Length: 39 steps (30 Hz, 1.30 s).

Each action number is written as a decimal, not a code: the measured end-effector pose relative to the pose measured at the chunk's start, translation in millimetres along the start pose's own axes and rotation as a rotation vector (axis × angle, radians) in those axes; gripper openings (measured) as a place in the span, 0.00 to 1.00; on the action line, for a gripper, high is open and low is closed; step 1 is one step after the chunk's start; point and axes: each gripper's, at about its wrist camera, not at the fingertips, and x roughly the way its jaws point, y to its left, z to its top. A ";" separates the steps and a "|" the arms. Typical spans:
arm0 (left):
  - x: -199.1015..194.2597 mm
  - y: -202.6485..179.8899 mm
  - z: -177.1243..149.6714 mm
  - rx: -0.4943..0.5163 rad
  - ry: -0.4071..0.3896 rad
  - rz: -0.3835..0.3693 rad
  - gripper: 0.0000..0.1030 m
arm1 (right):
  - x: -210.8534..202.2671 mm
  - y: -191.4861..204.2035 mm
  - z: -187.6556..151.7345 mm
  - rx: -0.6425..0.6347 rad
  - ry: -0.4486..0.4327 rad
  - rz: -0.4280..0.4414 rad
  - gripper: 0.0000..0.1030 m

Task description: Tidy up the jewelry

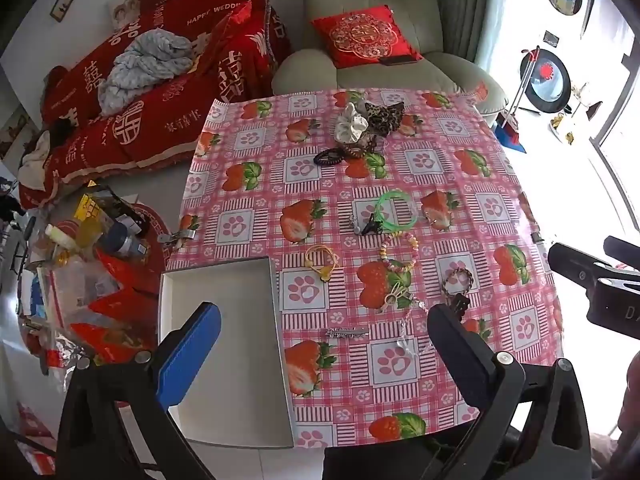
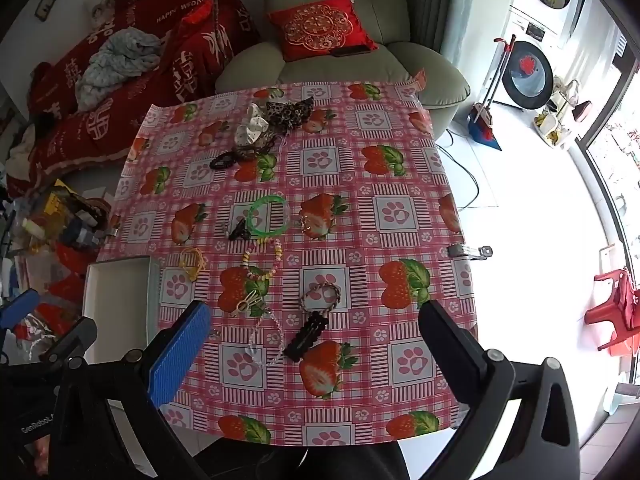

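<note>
Jewelry lies scattered on a table with a pink strawberry cloth (image 1: 400, 184) (image 2: 360, 240). A white open box (image 1: 232, 344) (image 2: 116, 292) sits at the table's near left. There are a green bangle (image 1: 396, 210) (image 2: 268, 216), a pastel bead bracelet (image 1: 400, 252) (image 2: 262, 260), a yellow loop (image 1: 320, 262) (image 2: 192, 262), a braided bracelet (image 1: 458, 280) (image 2: 320, 298), a black hair clip (image 2: 306, 336), a clear bead bracelet (image 2: 266, 338) and a silver clip (image 1: 346, 333). My left gripper (image 1: 324, 344) is open above the box's right edge. My right gripper (image 2: 316, 344) is open above the black clip.
Scrunchies and dark hair ties (image 1: 360, 128) (image 2: 260, 128) are piled at the table's far side. A green armchair with a red cushion (image 1: 368, 36) stands behind. A red-covered sofa (image 1: 140, 92) and floor clutter (image 1: 88, 248) are at the left. Metal clamps (image 2: 470, 251) hold the cloth.
</note>
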 end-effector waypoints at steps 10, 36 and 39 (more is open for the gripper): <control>-1.1 6.5 0.4 -0.022 0.006 0.000 1.00 | -8.0 13.9 2.1 -0.020 -0.004 -0.002 1.00; 0.0 11.0 -0.6 -0.032 0.014 0.003 1.00 | -4.7 16.0 -0.3 -0.027 -0.008 -0.001 1.00; 1.5 13.8 -2.5 -0.038 0.017 0.004 1.00 | -3.4 17.9 -0.9 -0.031 -0.006 0.000 1.00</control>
